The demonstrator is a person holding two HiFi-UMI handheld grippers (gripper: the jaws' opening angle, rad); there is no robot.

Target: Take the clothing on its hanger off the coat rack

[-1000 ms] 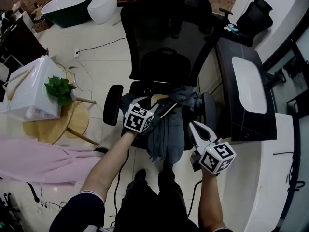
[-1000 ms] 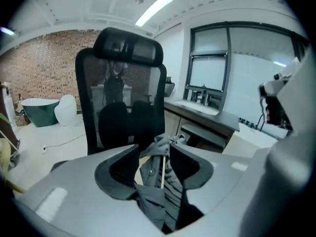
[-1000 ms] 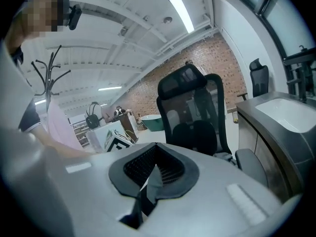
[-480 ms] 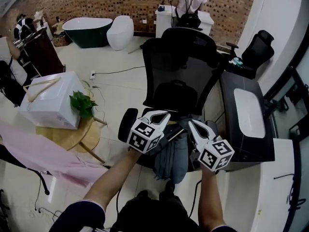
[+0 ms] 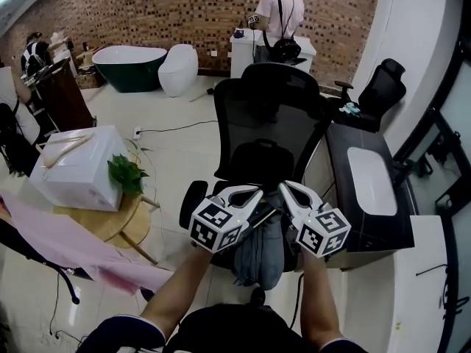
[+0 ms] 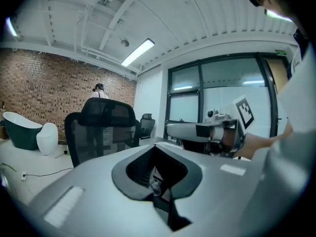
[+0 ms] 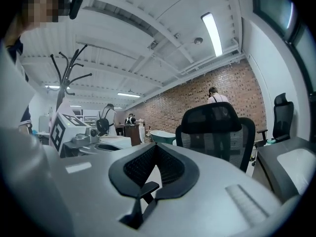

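A grey garment [image 5: 257, 252] lies heaped on the seat of a black mesh office chair [image 5: 268, 116], with a dark hanger bar [image 5: 266, 215] showing on top of it. Both grippers hover side by side above the seat, pointing roughly level at the chair back. My left gripper [image 5: 257, 190] [image 6: 155, 145] is shut with nothing between its tips. My right gripper [image 5: 283, 185] [image 7: 154, 144] also has its tips together and holds nothing. Each gripper view shows the other gripper alongside. The black coat rack's branches [image 7: 69, 70] rise at the left of the right gripper view.
A dark desk [image 5: 368, 190] with a white pad stands right of the chair. At left are a round wooden table [image 5: 103, 219] bearing a white box and a plant, and a pink garment [image 5: 66, 245]. A bathtub, a toilet and people stand by the brick wall.
Both grippers have risen from the clothing on the chair seat and drawn closer together. The left gripper came away from the hanger. The head view has tilted up toward the brick wall.
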